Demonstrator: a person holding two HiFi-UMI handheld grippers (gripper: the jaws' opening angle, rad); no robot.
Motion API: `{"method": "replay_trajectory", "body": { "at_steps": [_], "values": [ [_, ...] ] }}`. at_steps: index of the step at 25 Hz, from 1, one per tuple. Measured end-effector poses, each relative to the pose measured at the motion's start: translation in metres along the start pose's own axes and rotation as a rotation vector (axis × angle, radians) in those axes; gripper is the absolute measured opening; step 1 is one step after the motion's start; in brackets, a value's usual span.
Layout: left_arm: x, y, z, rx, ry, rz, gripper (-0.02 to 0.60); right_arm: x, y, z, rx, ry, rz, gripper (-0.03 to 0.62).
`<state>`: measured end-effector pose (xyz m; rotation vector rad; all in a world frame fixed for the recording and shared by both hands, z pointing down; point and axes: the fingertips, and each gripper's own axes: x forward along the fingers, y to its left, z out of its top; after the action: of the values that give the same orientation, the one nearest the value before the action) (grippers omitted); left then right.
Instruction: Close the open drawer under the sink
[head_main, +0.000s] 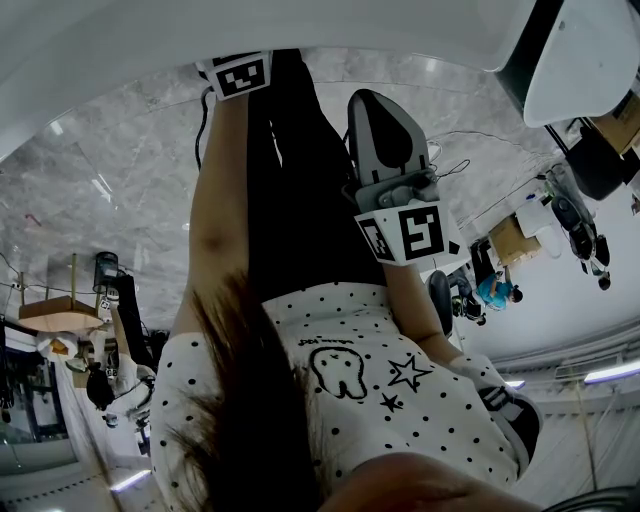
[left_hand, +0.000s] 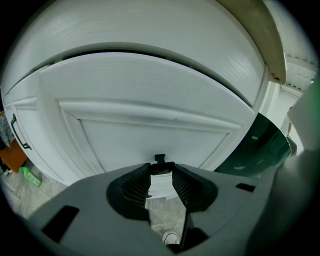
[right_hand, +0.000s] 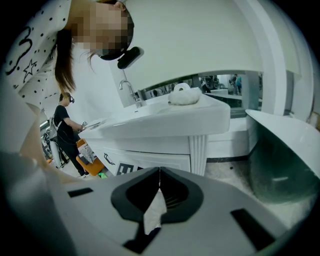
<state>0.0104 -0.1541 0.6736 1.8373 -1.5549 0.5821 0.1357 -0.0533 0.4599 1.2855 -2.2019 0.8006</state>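
Our left tool (left_hand: 160, 172), low in the centre of the left gripper view, has its jaws apart and empty, and it points straight at the white drawer front (left_hand: 160, 125) that fills most of the frame. A small black handle (left_hand: 159, 159) sits just past the tips. We cannot tell whether the tips touch the panel. Along the upper edge of the front runs a thin dark seam (left_hand: 150, 52) beneath the overhang, so we judge the drawer nearly or fully home, with at most a last push left. Further right, our right tool (right_hand: 159, 175) has its jaws closed on nothing and idles, well apart from the sink (right_hand: 165, 122) at mid-frame.
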Motion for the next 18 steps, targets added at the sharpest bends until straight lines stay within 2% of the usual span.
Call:
{"method": "replay_trajectory", "body": {
  "at_steps": [18],
  "values": [
    [0.004,-0.005,0.002,-0.003,-0.01,-0.009,0.133,0.001,0.0,-0.002,-0.005,0.012,0.007,0.015]
  ]
}}
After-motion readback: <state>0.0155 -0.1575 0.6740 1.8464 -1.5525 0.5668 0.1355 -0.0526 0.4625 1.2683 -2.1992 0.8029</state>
